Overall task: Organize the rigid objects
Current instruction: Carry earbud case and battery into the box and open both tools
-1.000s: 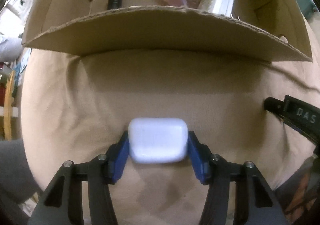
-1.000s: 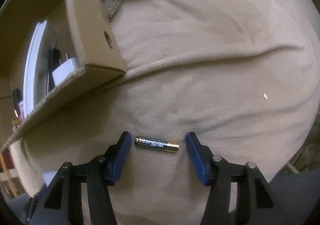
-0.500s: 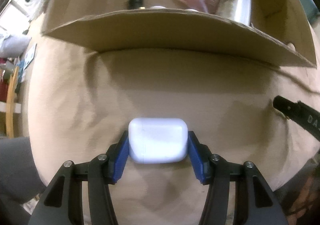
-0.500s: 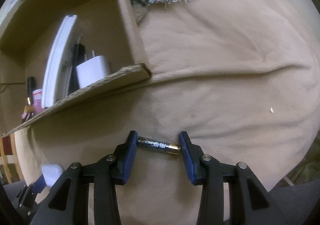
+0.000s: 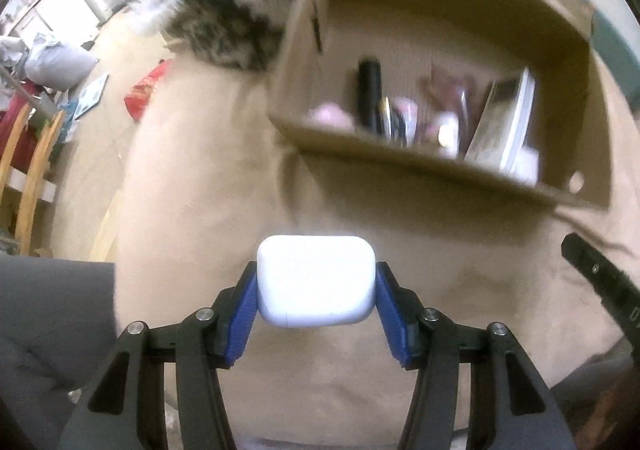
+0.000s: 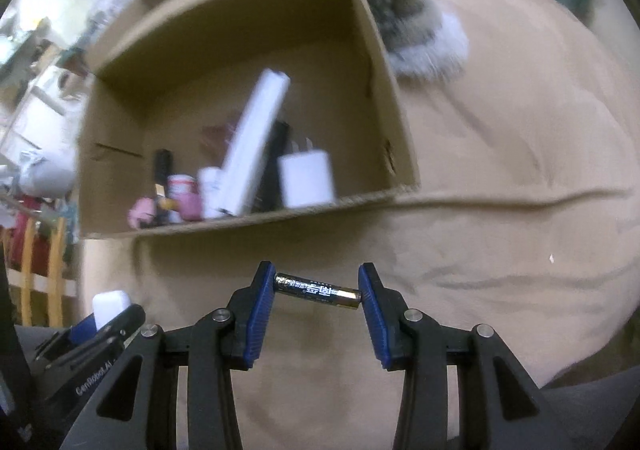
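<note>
Ahead of me the tan blanket (image 6: 500,177) lies open and unobstructed up to the brown cardboard box (image 6: 384,97), whose near rim faces both tools. My left hand-held gripper (image 5: 316,304) points steeply down, pinching the white rounded plastic case (image 5: 316,280) by its short sides. My right hand-held gripper (image 6: 318,296) pinches the black-and-gold cylindrical battery (image 6: 318,289) end to end, long axis crosswise.
</note>
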Motion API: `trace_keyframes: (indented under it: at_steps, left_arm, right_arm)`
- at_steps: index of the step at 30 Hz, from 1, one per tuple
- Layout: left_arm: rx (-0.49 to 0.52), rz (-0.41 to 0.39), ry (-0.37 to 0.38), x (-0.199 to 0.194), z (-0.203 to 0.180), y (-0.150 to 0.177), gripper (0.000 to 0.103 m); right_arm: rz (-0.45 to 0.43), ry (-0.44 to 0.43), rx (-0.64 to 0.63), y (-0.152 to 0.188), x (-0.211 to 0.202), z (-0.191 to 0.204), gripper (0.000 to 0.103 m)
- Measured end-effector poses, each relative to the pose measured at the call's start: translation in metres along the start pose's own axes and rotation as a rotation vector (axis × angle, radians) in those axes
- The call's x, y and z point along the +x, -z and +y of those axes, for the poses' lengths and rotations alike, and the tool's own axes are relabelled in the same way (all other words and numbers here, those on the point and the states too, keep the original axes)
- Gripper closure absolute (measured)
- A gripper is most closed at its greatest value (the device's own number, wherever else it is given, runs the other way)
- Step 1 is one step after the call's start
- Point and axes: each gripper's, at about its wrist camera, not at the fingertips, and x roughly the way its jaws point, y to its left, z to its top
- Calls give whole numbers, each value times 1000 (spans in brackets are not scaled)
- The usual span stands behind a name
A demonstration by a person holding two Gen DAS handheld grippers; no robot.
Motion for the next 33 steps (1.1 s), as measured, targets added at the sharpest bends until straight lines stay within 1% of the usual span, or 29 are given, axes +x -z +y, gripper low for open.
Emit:
trace_keyframes:
  at_steps: [2,4,5,7,8,9,12,16,19,20,22,24,25,28,31,33]
  left_arm:
    - [5,-34,6,-16,3,-5,51]
    - [7,-84,23,-36,10,-13,51]
    - [6,-101,28,-45,3,-20,51]
    - [5,-145,45,-61,7,-28,51]
    - [5,-164,52,-73,-2,-32,51]
    - [5,-186,60,-81,-6,-37,51]
    - [20,-239,75,-98,-19,-52,51]
    - [63,-280,82,-95,-23,-81,51]
    - [112,-279,95,-84,-34,-96,51]
    - [163,-264,100,-78,-42,-99,51]
    - [195,-264,97,-66,-50,-100,51]
    - [178,-261,91,-52,-52,-103,51]
    - [168,-255,94,-46,-51,-103,51]
    - [147,-226,102,-23,-50,-103,51]
    - [136,-211,82,-10,-51,-101,51]
    - [144,-212,83,-6,-53,-100,51]
  right_arm:
    - [-23,-28,-8,-13,-11,-1,58]
    - [-46,-52,-18,-19,-26,0,58]
    - [-57,-63,-22,-21,-28,6,58]
    - [-77,-85,-33,-30,-32,7,58]
    - [-86,-95,-44,-34,-36,10,58]
    - [-94,-102,-57,-33,-33,12,58]
    - [-119,-117,-107,-56,-21,25,58]
    - [-146,-135,-155,-77,-16,32,58]
    - [-149,-129,-209,-93,-9,38,58]
    - [-154,-130,-230,-98,-7,41,58]
    - [-164,-131,-253,-104,1,43,58]
    - [-161,-131,-248,-105,14,40,58]
    - [-146,-127,-237,-103,22,37,58]
    - [-58,-112,-192,-100,47,30,58]
    - [-37,-85,-213,-101,55,31,58]
    - [-22,-99,-203,-103,59,30,58]
